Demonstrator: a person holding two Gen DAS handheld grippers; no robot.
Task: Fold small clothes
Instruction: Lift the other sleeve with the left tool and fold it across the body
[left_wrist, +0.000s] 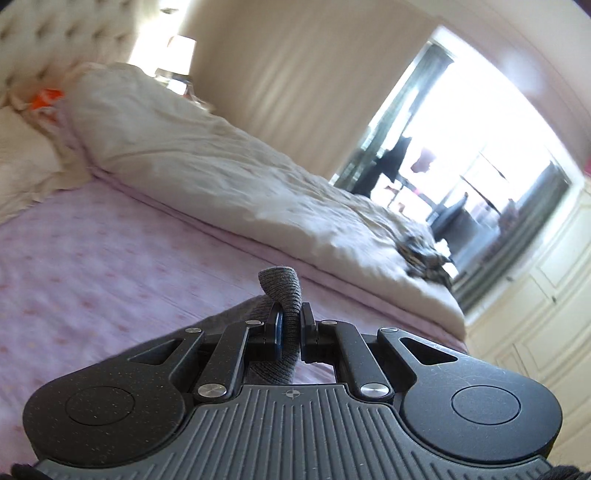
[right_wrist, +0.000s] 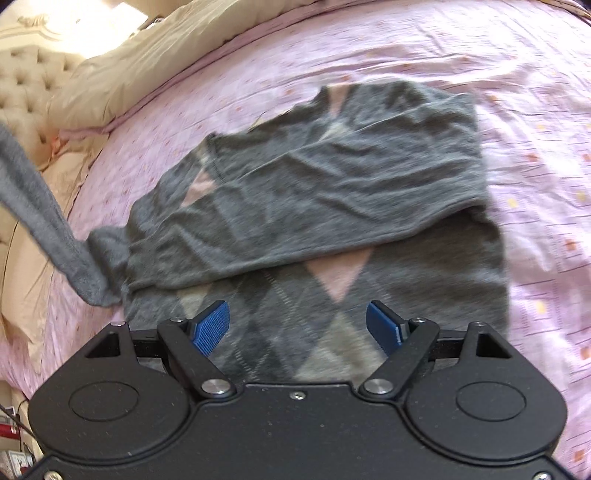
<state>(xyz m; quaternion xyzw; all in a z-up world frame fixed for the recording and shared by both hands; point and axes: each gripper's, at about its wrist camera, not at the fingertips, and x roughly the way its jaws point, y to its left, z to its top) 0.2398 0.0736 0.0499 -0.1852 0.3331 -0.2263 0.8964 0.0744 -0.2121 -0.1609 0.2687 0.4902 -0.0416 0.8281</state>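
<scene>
A small grey argyle sweater (right_wrist: 314, 192) with pink and pale diamonds lies on the pink bedsheet (right_wrist: 535, 129), one side folded over its front. Its other sleeve (right_wrist: 40, 210) rises off the bed toward the upper left in the right wrist view. My left gripper (left_wrist: 290, 325) is shut on that grey sleeve's cuff (left_wrist: 284, 291), which pokes up between the fingers. My right gripper (right_wrist: 297, 325) hovers open above the sweater's lower hem, its blue pads (right_wrist: 210, 326) wide apart with nothing between them.
A crumpled cream duvet (left_wrist: 221, 166) lies along the far side of the bed, with pillows (left_wrist: 22, 166) and a tufted headboard (right_wrist: 22, 92) at its head. A dark patterned garment (left_wrist: 424, 254) lies at the duvet's end. White cabinet doors (left_wrist: 535, 314) stand beyond the bed.
</scene>
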